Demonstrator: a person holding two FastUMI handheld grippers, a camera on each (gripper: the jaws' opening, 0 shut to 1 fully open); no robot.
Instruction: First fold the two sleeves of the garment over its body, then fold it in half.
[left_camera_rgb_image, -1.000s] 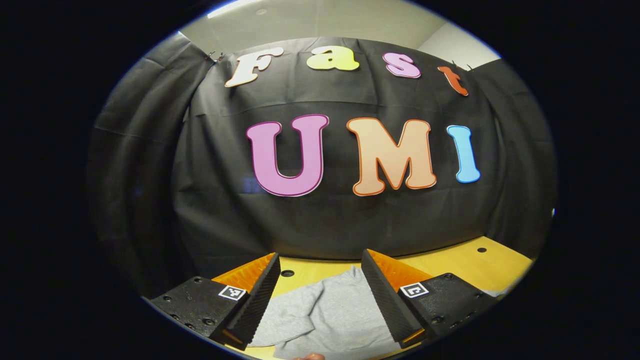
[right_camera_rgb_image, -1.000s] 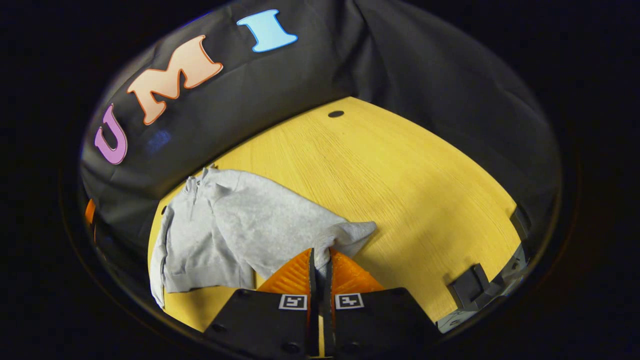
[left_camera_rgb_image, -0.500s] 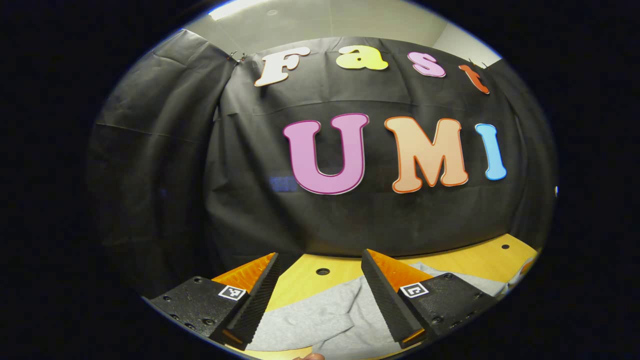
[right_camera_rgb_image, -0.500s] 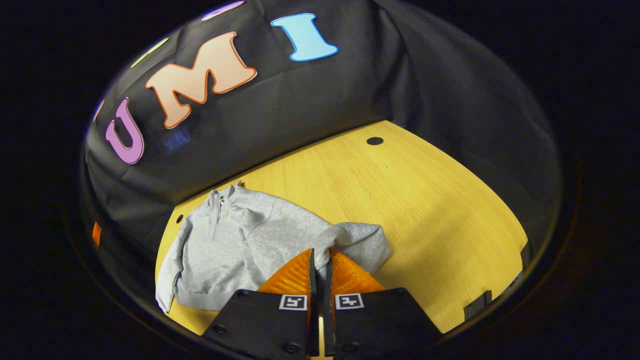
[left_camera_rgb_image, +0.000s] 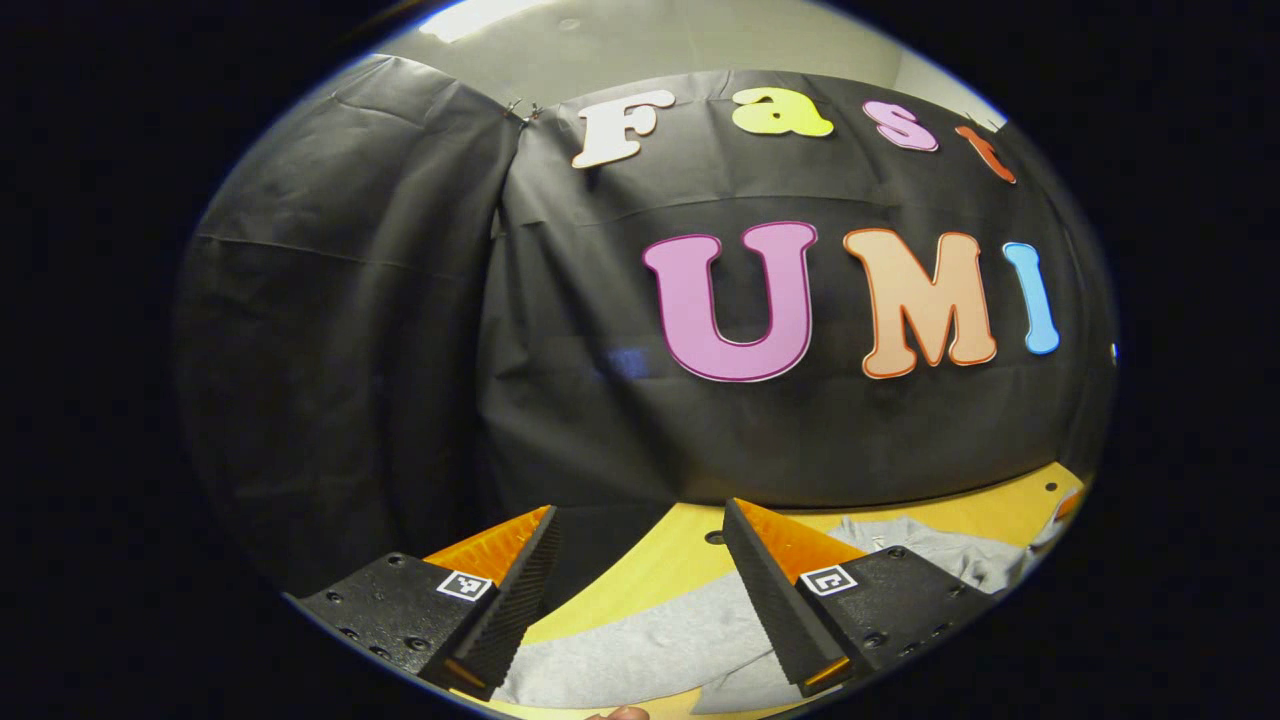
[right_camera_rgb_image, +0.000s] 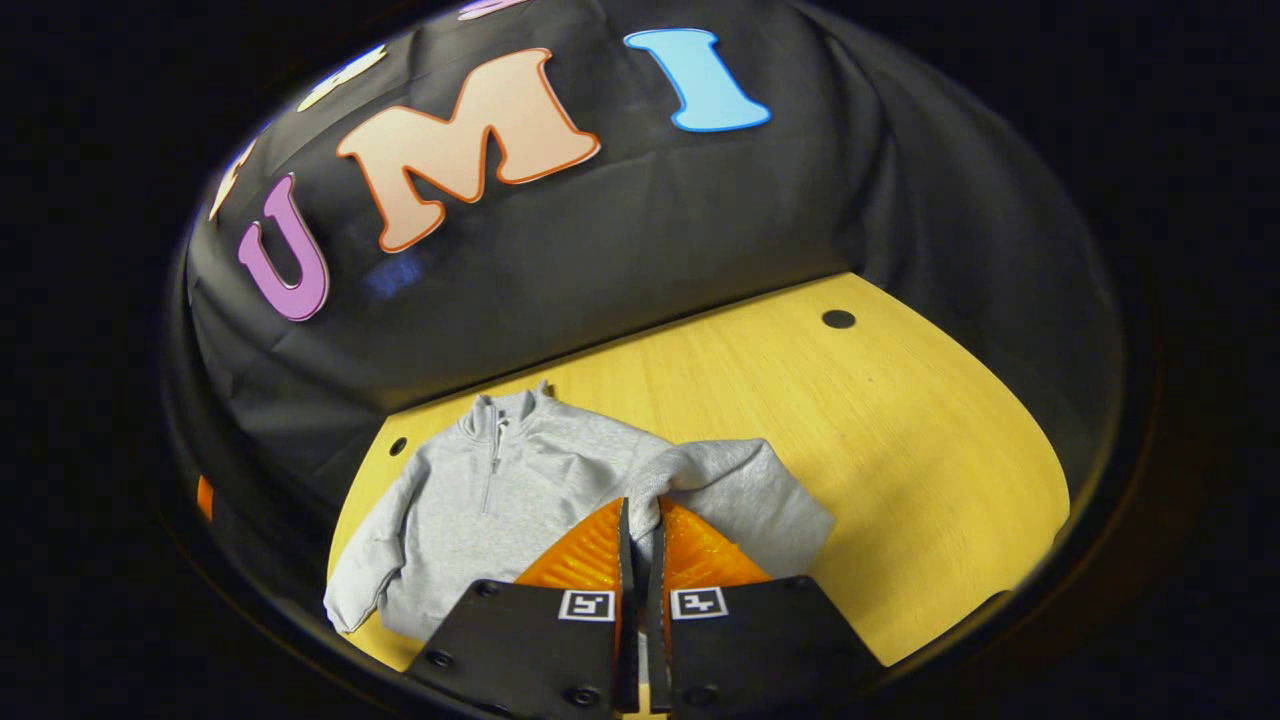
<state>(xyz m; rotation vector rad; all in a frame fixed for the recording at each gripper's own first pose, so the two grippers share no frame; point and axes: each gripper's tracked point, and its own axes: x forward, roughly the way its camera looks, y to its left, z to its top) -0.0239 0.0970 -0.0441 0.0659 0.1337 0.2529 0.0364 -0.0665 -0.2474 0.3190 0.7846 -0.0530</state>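
Nearest in the right gripper view, the right gripper (right_camera_rgb_image: 640, 520) had its jaws pinched tight on a fold of the sleeve (right_camera_rgb_image: 730, 490), lifted and bunched beside the body of the grey garment (right_camera_rgb_image: 500, 500). The pullover lay chest up on the yellow table (right_camera_rgb_image: 900, 470), collar toward the black cloth wall (right_camera_rgb_image: 620, 250), near the table's left and back edges. The other sleeve (right_camera_rgb_image: 365, 580) lay along the garment's far side, not visibly folded over the body.

In the left gripper view, the left gripper (left_camera_rgb_image: 640, 590) hung with its jaws wide apart, gripping nothing, above a strip of grey cloth.

I judged the job early: one sleeve fold in hand and not laid down, the second sleeve and the halving both to come. To the right of the garment the tabletop ran bare, broken by a small round hole (right_camera_rgb_image: 838, 319), so there was room for a swing there. The wall stood close behind the collar, leaving little space that way.
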